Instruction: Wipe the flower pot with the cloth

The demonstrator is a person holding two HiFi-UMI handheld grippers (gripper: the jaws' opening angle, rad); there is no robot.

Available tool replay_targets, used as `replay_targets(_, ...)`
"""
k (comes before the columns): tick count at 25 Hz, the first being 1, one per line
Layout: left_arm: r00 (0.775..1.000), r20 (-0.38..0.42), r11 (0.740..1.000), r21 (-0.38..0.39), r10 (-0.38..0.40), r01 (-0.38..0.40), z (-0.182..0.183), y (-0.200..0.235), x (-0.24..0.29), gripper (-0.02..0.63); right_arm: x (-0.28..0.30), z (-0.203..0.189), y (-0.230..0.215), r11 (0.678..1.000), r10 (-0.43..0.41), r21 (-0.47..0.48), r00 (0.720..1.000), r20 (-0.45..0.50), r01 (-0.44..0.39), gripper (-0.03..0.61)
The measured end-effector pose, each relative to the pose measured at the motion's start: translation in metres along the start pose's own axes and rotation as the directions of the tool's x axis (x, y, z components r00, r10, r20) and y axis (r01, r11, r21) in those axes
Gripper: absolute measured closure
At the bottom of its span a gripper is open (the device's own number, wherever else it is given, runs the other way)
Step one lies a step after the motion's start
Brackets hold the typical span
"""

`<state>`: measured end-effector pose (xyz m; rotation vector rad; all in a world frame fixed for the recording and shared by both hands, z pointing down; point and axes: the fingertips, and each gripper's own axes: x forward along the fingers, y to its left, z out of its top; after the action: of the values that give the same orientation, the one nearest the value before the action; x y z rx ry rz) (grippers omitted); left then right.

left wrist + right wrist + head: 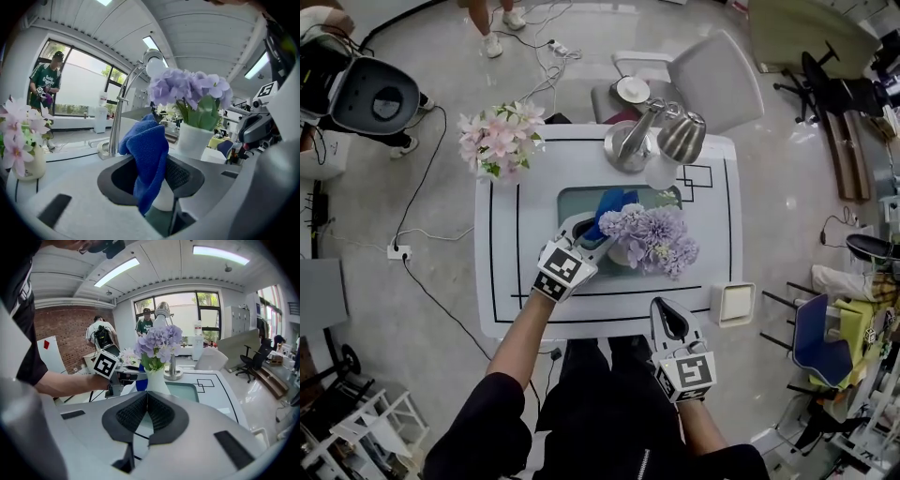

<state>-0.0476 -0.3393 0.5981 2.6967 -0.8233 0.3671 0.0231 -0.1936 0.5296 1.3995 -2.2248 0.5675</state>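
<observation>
The white flower pot [194, 140] of purple blooms stands upright, the bunched blue cloth [149, 157] just beside it, pinched in the left gripper [152, 177].

Pale polished stone floor [441, 197] with a white power strip [398, 251] lying on it. White table [502, 291] marked with black lines, grey chair [712, 80] at its far side. Red brick wall [65, 329] on one side, tall windows [208, 310] beyond, strip lights [117, 272] on a white panelled ceiling [173, 268].
</observation>
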Motion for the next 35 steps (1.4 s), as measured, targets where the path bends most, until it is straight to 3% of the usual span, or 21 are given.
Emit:
replay_targets(6, 0.999, -0.04, 0.999, 0.015, -0.031, 0.032, -0.016, 0.004, 0.02, 0.457, -0.006, -0.007, -0.013, 0.999, -0.042, 0.022, 0.999, -0.011, 0.042, 0.571)
replay_targets(10, 0.997, -0.073, 1.0, 0.004, -0.008, 0.008, -0.032, 0.014, 0.025, 0.457, -0.007, -0.009, -0.014, 0.998, -0.053, 0.033, 0.999, -0.011, 0.053, 0.571)
replay_targets(15, 0.981, -0.179, 0.997, -0.013, 0.072, -0.075, -0.064, 0.032, 0.018, 0.457, -0.009, -0.012, -0.01, 0.998, -0.054, 0.033, 0.999, -0.009, 0.054, 0.571)
replay_targets(20, 0.979, -0.084, 0.98, -0.051, 0.185, -0.19, -0.045, 0.035, -0.023, 0.457, -0.011, -0.013, -0.007, 0.999, -0.032, 0.022, 0.999, -0.003, 0.032, 0.571)
replay_targets(26, 0.962, 0.013, 0.958, -0.097, 0.272, -0.269, -0.021, -0.006, -0.067, 0.457, -0.01, -0.014, -0.003, 0.999, 0.04, 0.009, 0.999, 0.006, -0.04, 0.571)
replay_targets(35, 0.94, -0.048, 0.916, -0.216, 0.337, -0.339, -0.053, -0.057, -0.048, 0.457, -0.029, -0.014, -0.029, 0.993, 0.117, -0.034, 0.993, 0.012, -0.116, 0.571)
